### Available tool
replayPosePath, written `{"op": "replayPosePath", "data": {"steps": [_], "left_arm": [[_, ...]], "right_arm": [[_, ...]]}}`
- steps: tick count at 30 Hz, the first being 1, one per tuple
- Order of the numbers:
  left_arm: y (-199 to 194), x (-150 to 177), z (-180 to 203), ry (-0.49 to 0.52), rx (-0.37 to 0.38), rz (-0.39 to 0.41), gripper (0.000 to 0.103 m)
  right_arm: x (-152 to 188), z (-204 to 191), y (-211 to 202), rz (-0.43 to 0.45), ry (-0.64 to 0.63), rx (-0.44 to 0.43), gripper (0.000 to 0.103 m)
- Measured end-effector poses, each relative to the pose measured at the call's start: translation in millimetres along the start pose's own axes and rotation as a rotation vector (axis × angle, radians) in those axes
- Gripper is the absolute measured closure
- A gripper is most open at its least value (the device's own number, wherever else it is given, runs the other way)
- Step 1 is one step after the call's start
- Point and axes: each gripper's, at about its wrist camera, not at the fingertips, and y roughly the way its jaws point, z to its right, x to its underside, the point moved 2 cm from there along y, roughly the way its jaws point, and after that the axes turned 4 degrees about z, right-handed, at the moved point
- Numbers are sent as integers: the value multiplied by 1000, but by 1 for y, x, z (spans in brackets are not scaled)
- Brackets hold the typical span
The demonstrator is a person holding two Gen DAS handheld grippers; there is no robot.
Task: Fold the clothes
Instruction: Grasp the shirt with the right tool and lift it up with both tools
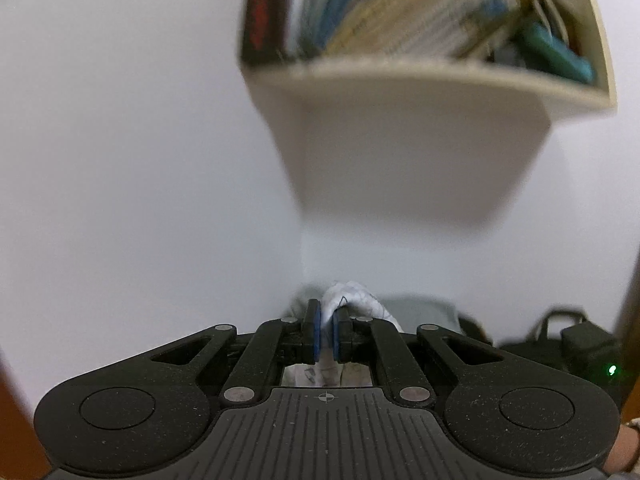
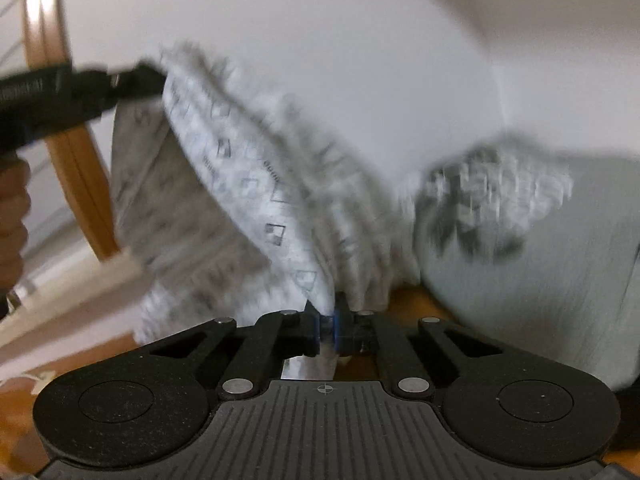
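Observation:
A white garment with small black square prints (image 2: pixel 256 200) hangs stretched in the air, blurred. My right gripper (image 2: pixel 329 320) is shut on its lower edge. In the right wrist view my left gripper (image 2: pixel 154 80) shows at the upper left, pinching the garment's upper corner. In the left wrist view my left gripper (image 1: pixel 326 320) is shut on a bunched fold of the same white garment (image 1: pixel 352 296), pointing at a white wall. A grey-green garment with a dark print (image 2: pixel 520 248) lies to the right on the wooden surface (image 2: pixel 408 300).
A wall shelf packed with books (image 1: pixel 400 40) hangs above the left gripper. A black bag with a green light (image 1: pixel 580 348) sits at the lower right. A curved wooden frame (image 2: pixel 76 168) and a person's hand (image 2: pixel 12 208) are at the left.

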Motion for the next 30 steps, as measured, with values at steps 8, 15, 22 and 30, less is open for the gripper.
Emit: {"op": "replayPosePath", "data": {"steps": [8, 15, 22, 30], "left_arm": [[-126, -97, -9, -85, -3, 250, 97], [-260, -163, -9, -63, -87, 421, 97], [-374, -224, 1, -14, -201, 545, 97], [-425, -273, 32, 111, -332, 581, 98]], "right_arm": [[-112, -83, -89, 223, -177, -29, 97], [-184, -185, -184, 402, -350, -101, 97], [-232, -277, -266, 536, -463, -163, 97], [-256, -328, -342, 683, -507, -191, 98]]}}
